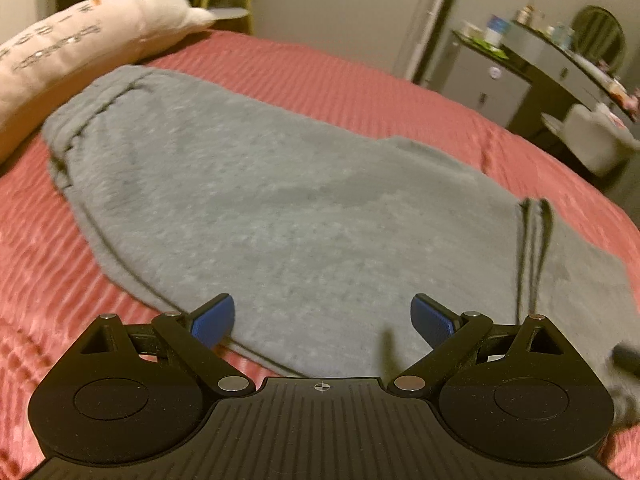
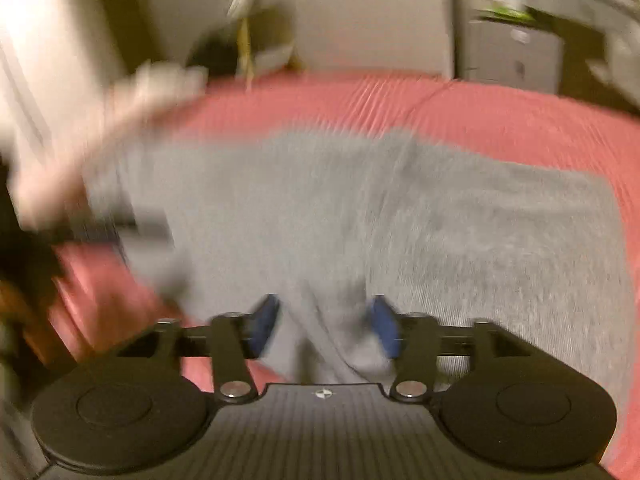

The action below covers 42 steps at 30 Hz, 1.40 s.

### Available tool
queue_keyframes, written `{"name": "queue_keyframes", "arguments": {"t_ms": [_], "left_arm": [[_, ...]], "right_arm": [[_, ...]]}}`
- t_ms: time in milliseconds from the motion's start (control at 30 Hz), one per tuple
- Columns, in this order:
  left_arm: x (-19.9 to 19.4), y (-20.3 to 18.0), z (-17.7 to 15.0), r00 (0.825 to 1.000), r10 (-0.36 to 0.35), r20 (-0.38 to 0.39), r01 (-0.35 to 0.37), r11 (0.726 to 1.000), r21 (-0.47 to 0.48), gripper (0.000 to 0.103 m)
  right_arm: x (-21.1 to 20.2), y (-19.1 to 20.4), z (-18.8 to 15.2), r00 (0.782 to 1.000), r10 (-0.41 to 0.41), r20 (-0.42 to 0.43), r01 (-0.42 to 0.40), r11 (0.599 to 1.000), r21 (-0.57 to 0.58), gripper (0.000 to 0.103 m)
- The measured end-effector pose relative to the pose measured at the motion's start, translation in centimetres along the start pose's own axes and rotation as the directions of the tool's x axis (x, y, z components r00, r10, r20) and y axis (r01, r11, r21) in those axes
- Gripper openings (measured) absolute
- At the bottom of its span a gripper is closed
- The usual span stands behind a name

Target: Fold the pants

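While blur smears the right view, the gray pants (image 1: 280, 200) lie mid-frame on the red bed (image 1: 360, 76). Left gripper (image 1: 322, 320) fingers stand apart; right gripper (image 2: 326, 322) fingers straddle a cloth fold, contact unclear.

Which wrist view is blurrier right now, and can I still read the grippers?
Right wrist view: heavy motion smear, yet the right gripper reads open over the grey sweatpants. Left wrist view: sharper, warm dim light, fisheye-bowed; left gripper clearly open.
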State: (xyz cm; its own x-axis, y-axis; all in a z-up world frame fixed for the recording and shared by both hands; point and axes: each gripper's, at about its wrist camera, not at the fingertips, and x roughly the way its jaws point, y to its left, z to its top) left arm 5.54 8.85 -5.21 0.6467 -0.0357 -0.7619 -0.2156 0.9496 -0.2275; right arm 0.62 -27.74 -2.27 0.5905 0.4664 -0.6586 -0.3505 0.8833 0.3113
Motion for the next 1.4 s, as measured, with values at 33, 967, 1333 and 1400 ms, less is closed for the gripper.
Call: {"name": "queue_keyframes", "arguments": {"t_ms": [33,967,1333,1400], "left_arm": [[0.0,-0.3,-0.1,1.000,-0.013,-0.008,0.013,1.000,0.017,0.098],[9.3,-13.9,0.4,0.831,-0.415,-0.370,0.430,0.902,-0.044,0.065],[10.6,-11.1,0.8,0.798,-0.493,-0.347,0.429,0.869,-0.247,0.018],[9.3,-11.4,1.2,0.813,-0.484,-0.324,0.446,0.875,-0.187,0.018]], "right_arm": [[-1.2,-1.4,0.0,0.999,0.009,0.053,-0.015,0.995,0.099,0.070],[-4.2,-11.5,-6.7,0.976,-0.157,0.153,0.005,0.713,0.701,0.045],[-3.1,-12.0,-6.4,0.978,-0.134,0.158,-0.015,0.715,0.699,0.049],[-3.1,-11.9,-6.4,0.978,-0.135,0.159,-0.014,0.717,0.697,0.050]]}}
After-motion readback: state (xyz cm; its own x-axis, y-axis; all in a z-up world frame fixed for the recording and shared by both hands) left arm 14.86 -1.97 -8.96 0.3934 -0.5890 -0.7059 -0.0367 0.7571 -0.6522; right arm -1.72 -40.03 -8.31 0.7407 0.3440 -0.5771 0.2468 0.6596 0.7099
